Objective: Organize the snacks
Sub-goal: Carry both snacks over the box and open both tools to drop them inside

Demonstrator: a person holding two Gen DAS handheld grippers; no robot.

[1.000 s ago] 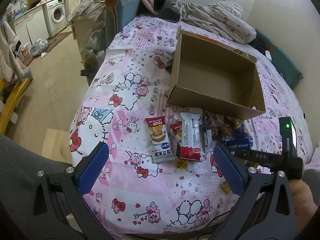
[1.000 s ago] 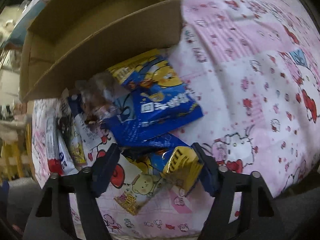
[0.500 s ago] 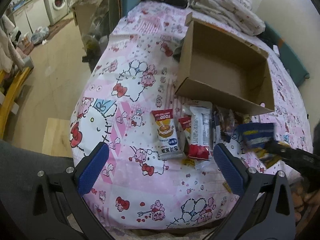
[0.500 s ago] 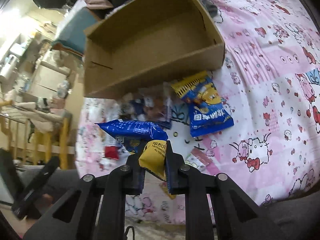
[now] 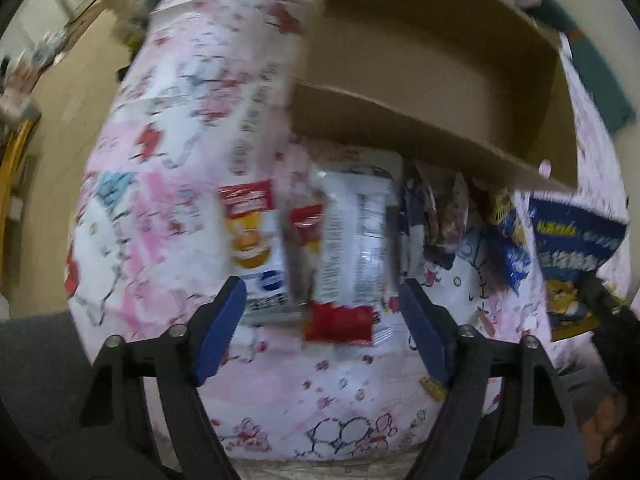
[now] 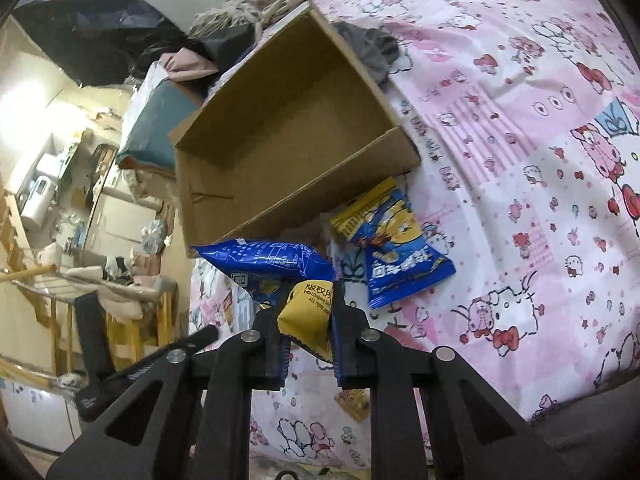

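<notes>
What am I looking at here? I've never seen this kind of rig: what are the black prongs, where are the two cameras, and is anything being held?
No robot: a person carries a two-finger gripper in each hand, with a wide-angle camera on each looking along its fingers. The black prongs are those fingers.

Left-hand view: the left gripper points down at a pink cartoon-print bedspread, its jaws having just been closing around a white-and-red snack bar that lies between them, not yet pinched. An orange-and-white packet lies beside it.

Right-hand view: the right gripper is shut on a blue-and-yellow snack bag, lifted off the bed. A similar second blue bag lies by the empty cardboard box.
</notes>
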